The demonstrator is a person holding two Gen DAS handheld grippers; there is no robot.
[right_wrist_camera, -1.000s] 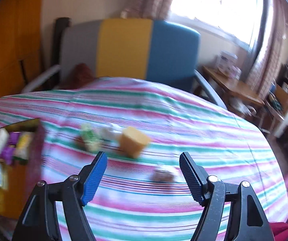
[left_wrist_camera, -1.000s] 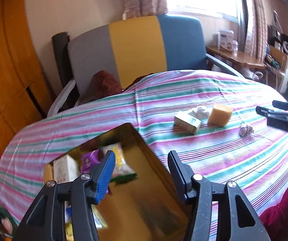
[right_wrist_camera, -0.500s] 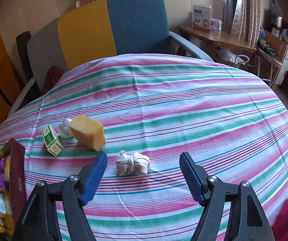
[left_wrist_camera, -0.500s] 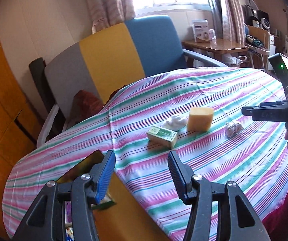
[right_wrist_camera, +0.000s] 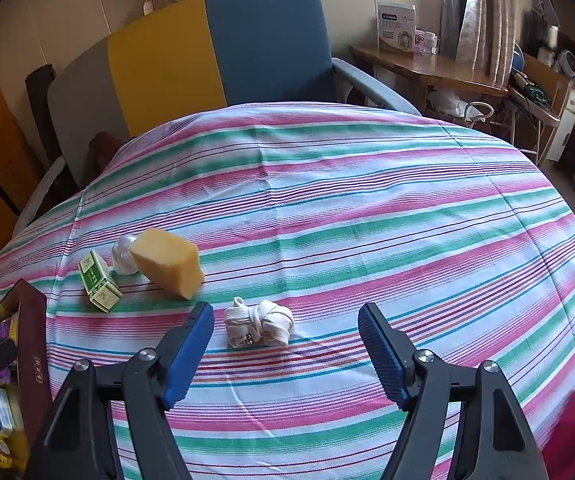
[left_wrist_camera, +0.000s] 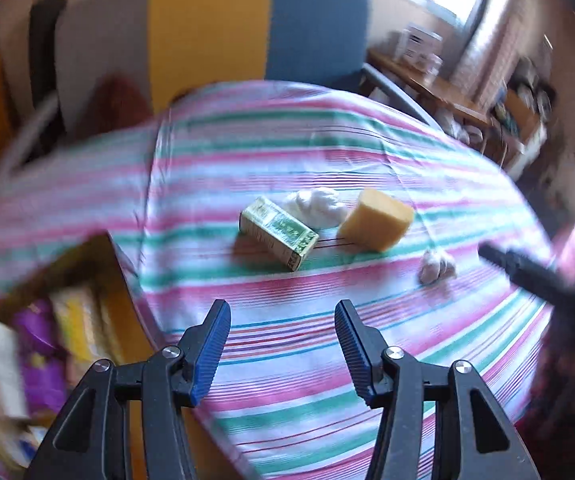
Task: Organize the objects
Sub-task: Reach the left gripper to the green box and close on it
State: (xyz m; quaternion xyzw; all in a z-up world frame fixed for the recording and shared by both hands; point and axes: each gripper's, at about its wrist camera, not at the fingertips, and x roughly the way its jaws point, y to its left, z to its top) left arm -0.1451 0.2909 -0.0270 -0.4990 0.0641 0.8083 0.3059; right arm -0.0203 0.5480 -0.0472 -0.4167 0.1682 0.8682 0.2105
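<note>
My right gripper point(right_wrist_camera: 285, 344) hangs over the striped tablecloth point(right_wrist_camera: 367, 208), jaws apart and empty, with the white bundle of strap point(right_wrist_camera: 258, 322) lying on the cloth just beyond its left finger. Farther left sit the yellow sponge point(right_wrist_camera: 167, 262), the green carton point(right_wrist_camera: 99, 282) and a white wad point(right_wrist_camera: 123, 256) close together, the wad tucked behind the other two. My left gripper point(left_wrist_camera: 281, 344) is also apart and empty, above bare cloth. The open box point(left_wrist_camera: 107, 264) of packets sits at the near left.
</note>
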